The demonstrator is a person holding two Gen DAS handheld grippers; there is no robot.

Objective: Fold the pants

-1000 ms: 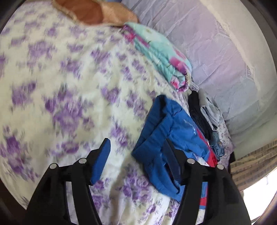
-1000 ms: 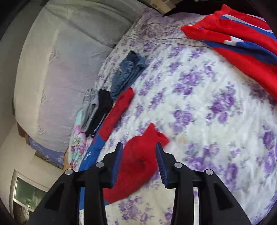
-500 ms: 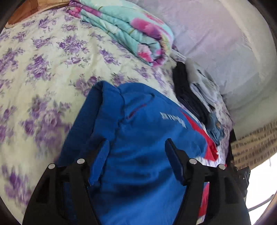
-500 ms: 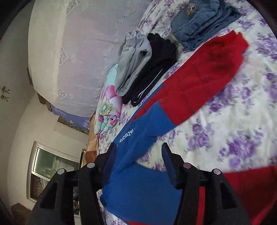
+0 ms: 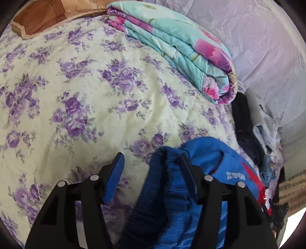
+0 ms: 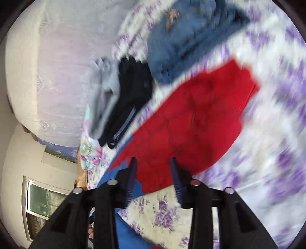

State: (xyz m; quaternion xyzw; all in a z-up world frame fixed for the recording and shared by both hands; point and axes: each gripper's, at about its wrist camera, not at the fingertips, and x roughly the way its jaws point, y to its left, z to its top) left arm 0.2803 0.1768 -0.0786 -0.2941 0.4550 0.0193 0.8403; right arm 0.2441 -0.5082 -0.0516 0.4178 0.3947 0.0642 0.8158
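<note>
The pants lie on the floral sheet, blue at the waist and red down the leg, near the bed's far edge. In the left wrist view the ribbed blue waistband bunches up between the fingers of the left gripper. Its jaws have just been closing a little, yet a clear gap remains: the right pad lies against the fabric, the left pad stands apart over bare sheet, so nothing is pinched.

The right gripper hangs over the red leg, the cloth's lower edge showing between its fingers. Its jaws have also just been narrowing. Whether the pads press the cloth cannot be told.

Around the pants: a folded turquoise quilt with pink flowers lies beyond them, by a pale lilac lace cover. A brown pillow sits at the top corner. Beside the pants, along the edge, are a black garment, a grey one and folded jeans, close together; the jeans lie just beside the red leg end.

The right wrist view is heavily smeared, so sheet pattern and jeans detail blur. The grippers' black frames cover the lower pants. A window shows at lower left.
</note>
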